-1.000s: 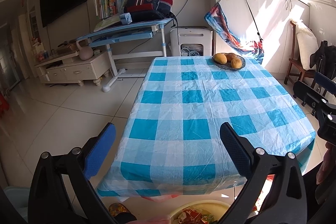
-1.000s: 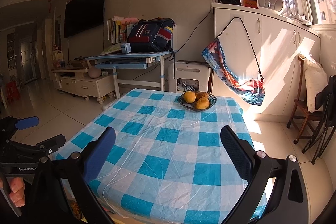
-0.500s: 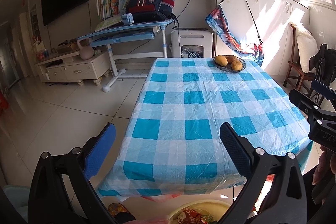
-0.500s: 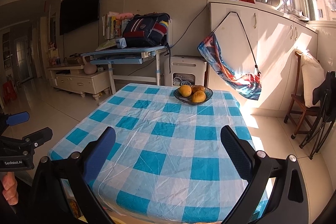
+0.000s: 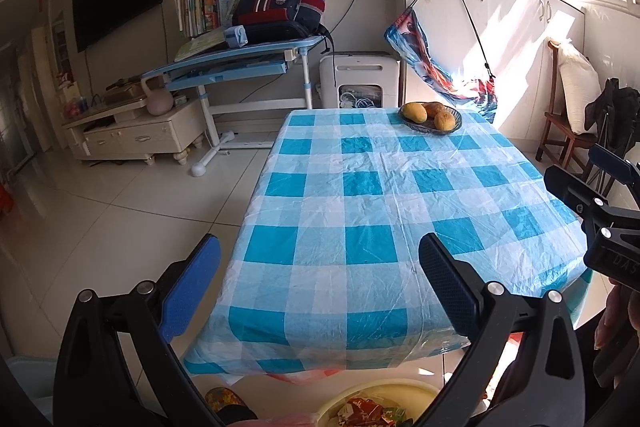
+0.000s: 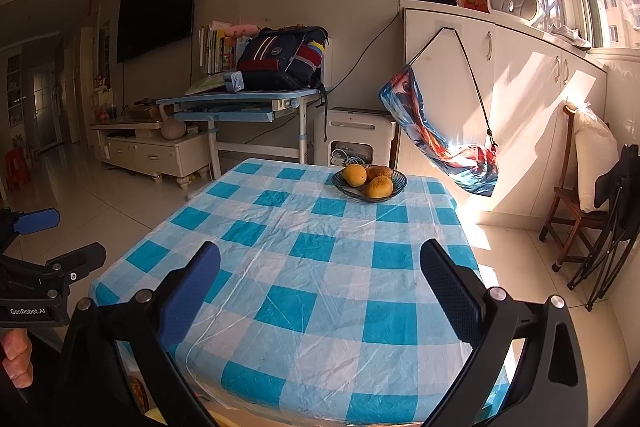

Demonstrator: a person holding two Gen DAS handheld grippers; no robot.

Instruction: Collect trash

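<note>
Table (image 5: 400,211) with checked cloth, bearing only a fruit bowl (image 5: 432,117). Yellow bin (image 5: 376,393) below the near edge holds the trash (image 5: 370,411), probably crumpled wrappers, no clear long axis or heading. Left gripper (image 5: 320,291) and right gripper (image 6: 320,295): jaws spread, empty. Risk: wrappers spilling if a lowered gripper knocks the bin.

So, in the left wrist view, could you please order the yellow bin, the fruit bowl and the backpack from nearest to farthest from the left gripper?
1. Yellow bin: just below the open left gripper.
2. Fruit bowl: table's far right end.
3. Backpack: on the blue desk beyond the table.
</note>
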